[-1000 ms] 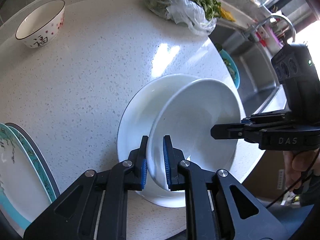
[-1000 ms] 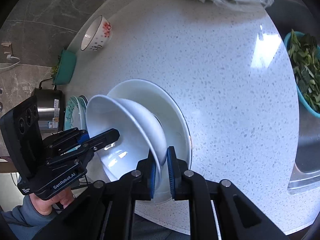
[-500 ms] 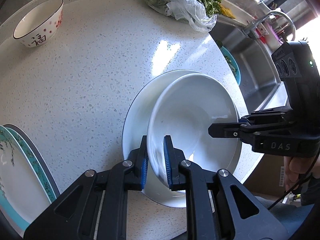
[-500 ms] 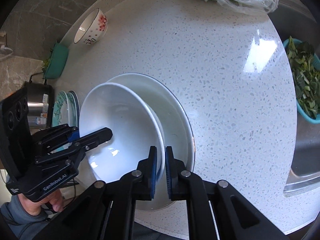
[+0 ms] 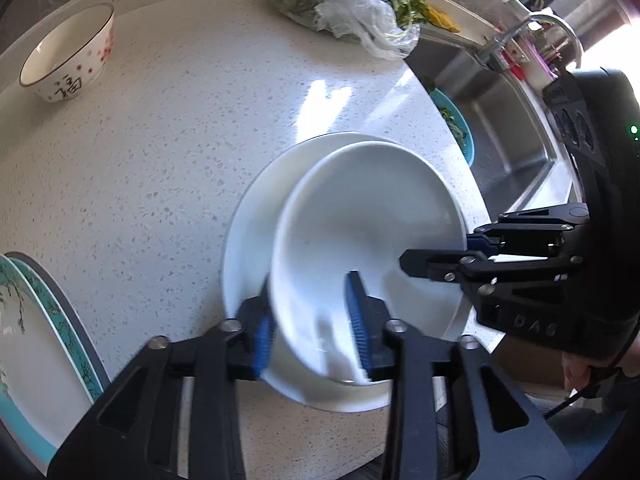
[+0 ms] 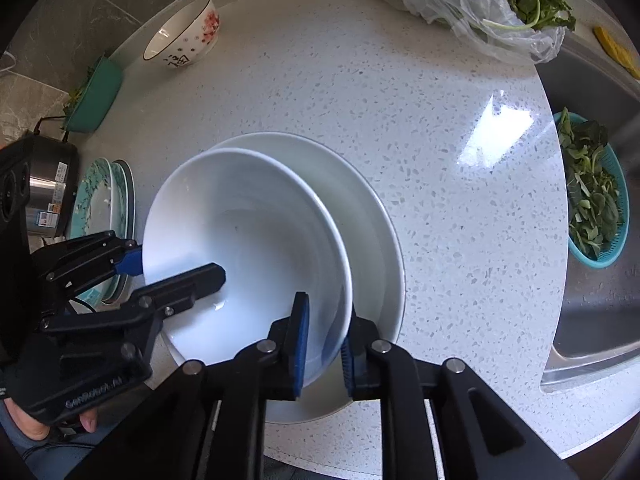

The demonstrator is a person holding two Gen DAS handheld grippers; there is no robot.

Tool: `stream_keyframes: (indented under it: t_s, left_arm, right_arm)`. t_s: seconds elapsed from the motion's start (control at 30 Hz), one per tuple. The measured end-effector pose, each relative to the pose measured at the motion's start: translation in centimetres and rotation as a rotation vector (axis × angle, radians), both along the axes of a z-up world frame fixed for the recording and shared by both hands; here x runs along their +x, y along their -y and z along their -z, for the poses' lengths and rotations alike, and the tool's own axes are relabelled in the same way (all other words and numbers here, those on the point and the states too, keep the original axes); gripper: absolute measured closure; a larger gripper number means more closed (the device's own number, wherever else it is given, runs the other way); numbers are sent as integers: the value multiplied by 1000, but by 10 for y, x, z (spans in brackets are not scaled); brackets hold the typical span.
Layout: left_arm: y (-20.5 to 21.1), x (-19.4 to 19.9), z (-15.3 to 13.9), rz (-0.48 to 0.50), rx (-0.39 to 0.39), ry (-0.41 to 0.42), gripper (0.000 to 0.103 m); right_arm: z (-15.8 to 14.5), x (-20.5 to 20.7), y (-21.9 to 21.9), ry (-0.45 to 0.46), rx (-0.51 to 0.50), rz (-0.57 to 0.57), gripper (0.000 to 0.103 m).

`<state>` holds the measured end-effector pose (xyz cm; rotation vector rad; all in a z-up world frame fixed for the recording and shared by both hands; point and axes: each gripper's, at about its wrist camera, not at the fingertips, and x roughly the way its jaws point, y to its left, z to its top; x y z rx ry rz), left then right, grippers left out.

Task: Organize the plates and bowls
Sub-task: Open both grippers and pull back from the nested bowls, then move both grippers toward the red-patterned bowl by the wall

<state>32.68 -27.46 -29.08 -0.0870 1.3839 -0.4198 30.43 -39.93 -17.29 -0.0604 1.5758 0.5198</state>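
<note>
Two grippers, both spread wide, each straddling the rim of one white bowl [image 6: 248, 248] without clamping: left gripper [image 5: 312, 320], right gripper [image 6: 324, 340]. Bowl sits inside one white plate [image 6: 360, 208] on counter [image 6: 360, 92]. One patterned bowl [image 6: 184, 36] well apart; two teal-rimmed plates [image 6: 100, 196] stacked.

The surface [image 6: 440, 184] is a white stone top with small grey speckles, and a bright patch of light shines on it near the sink. The steel sink [image 5: 516, 136] is set just beside the right edge of the surface, with a curved tap [image 5: 532, 26] behind it. On the far side of the surface from the sink, a wall of grey marbled tile [image 6: 72, 12] rises.
</note>
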Motion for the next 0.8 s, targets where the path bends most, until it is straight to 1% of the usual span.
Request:
stream_keyframes:
  t_s: [0.03, 0.07, 0.13, 0.2, 0.27, 0.3, 0.37, 0.47, 0.5, 0.53, 0.63, 0.67, 0.7, 0.73, 0.77, 0.8]
  left_arm:
    - [2, 0, -1, 8, -9, 3, 51]
    - [5, -1, -2, 17, -9, 7, 48]
    - [6, -2, -4, 19, -4, 17, 46]
    - [5, -2, -6, 11, -21, 17, 43]
    - [2, -2, -11, -4, -24, 40, 37]
    - [1, -2, -12, -10, -22, 46, 32]
    - [-4, -1, -14, -28, -58, 46, 31]
    - [-6, 0, -18, -33, -59, 56, 31]
    - [-7, 0, -19, -32, -60, 59, 29]
    - [-7, -1, -21, -33, -61, 60, 29]
    - [-14, -1, -36, -41, -84, 81, 29]
    - [-18, -1, -43, -45, -96, 94, 29]
    - [-21, -1, -48, -49, -106, 101, 26]
    - [-29, 2, -58, -61, -132, 108, 16]
    - [-34, 5, -64, -70, -150, 109, 9]
    - [-43, 8, -72, -86, -169, 113, 1]
  right_arm:
    - [0, -1, -1, 0, -2, 1, 85]
    - [0, -1, -1, -7, 0, 5, 83]
    - [0, -1, 1, -13, 5, 18, 83]
    - [-2, -3, 3, -15, 16, 25, 82]
    - [-5, -3, 4, -3, 9, 23, 81]
    - [-7, -3, 4, 4, 9, 28, 78]
    - [-14, -2, 6, 25, 9, 30, 73]
    - [-17, -3, 8, 35, 7, 20, 71]
    - [-18, -4, 10, 32, 8, 18, 68]
    - [-19, -4, 10, 33, 6, 17, 63]
    - [-29, -1, 16, 45, 17, 29, 59]
    - [-35, 0, 19, 54, 21, 33, 54]
    - [-42, 2, 22, 69, 30, 40, 43]
    - [-49, 4, 25, 85, 41, 48, 38]
    - [-57, 7, 30, 103, 66, 61, 33]
    - [-67, 13, 34, 119, 113, 83, 30]
